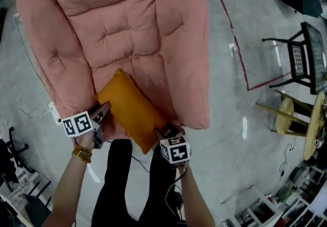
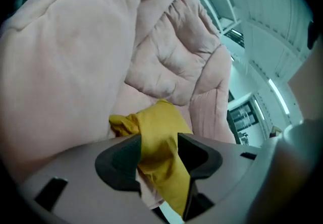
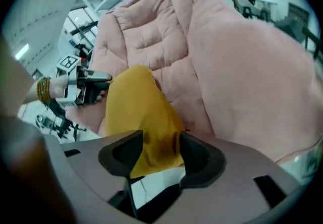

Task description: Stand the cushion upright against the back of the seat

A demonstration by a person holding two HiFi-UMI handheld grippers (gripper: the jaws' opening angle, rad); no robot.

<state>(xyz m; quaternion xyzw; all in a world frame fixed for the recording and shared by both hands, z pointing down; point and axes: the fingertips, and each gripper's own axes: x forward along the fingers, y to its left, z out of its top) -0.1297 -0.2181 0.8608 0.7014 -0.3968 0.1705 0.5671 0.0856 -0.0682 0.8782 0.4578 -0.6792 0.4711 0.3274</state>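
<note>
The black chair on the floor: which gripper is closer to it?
Right. The right gripper pinches the cushion's corner on the black chair's side; the left gripper pinches the opposite corner, farther away.

left gripper (image 2: 159,150): we see its jaws pinched on a bunched corner of the yellow cushion (image 2: 154,122) (fabric hangs below them) | cushion rests against the pink padded seat (image 2: 96,51) | seat fills our view beyond
</note>
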